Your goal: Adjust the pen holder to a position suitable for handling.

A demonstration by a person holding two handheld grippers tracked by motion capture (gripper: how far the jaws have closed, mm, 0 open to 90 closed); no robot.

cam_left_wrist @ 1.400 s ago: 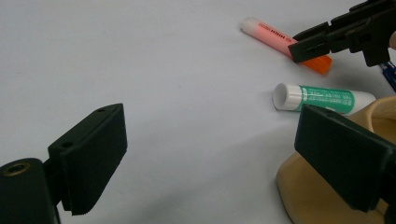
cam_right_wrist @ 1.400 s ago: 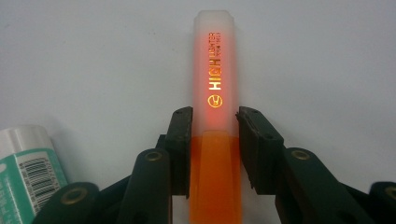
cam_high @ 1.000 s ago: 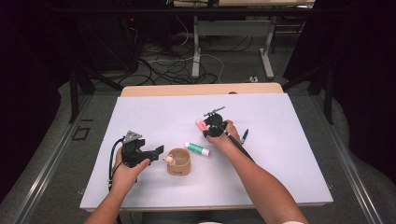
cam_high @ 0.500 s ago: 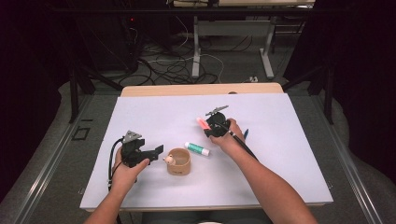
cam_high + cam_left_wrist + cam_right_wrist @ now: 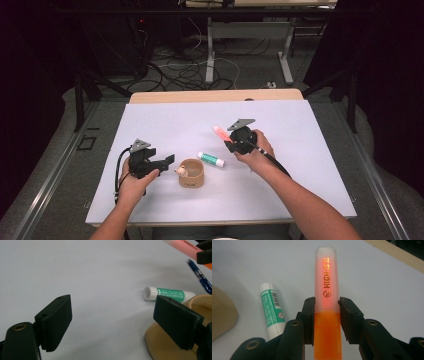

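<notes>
Right gripper [image 5: 325,312] is clamping the orange highlighter [image 5: 326,290] at the cap seam, held above the table beyond the cup [image 5: 192,173]. Left gripper [image 5: 112,322] is sitting beside the cup, jaws apart, having just been closing slightly, nothing between. Risk: grip near the seam may let the highlighter pivot or slip.

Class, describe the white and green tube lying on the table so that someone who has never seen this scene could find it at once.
Start at the white table and find the tan round cup near its front. Just behind and right of the cup lies the tube, flat on the table. Unlike the orange highlighter held in the right gripper, it has a green printed label and nothing holds it.
</notes>
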